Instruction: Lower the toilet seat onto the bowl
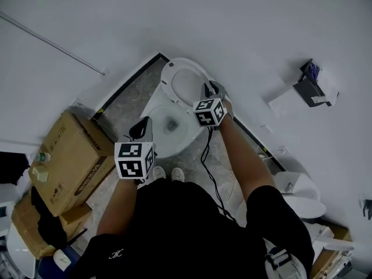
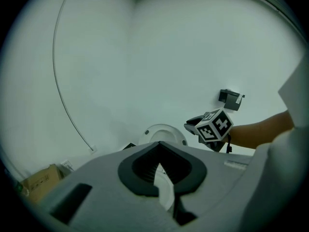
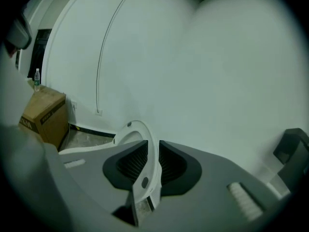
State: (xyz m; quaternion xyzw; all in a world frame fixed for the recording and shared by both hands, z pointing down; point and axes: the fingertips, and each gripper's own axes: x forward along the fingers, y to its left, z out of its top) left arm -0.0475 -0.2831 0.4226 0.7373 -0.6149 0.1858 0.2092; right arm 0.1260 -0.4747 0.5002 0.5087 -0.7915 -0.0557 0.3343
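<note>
Straddling the raised seat (image 3: 150,144) at its 3 o'clock rim, our right claw (image 3: 153,161) stands spread, not yet pinching, placed to tip it toward the bowl (image 1: 181,147) at 6 o'clock. Our left claw (image 2: 161,170) hangs slightly spread, empty.

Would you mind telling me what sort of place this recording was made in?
Most likely a toilet room, perhaps still being fitted out: a white toilet stands against the wall, a paper holder hangs on that wall, and cardboard boxes sit beside it.
</note>
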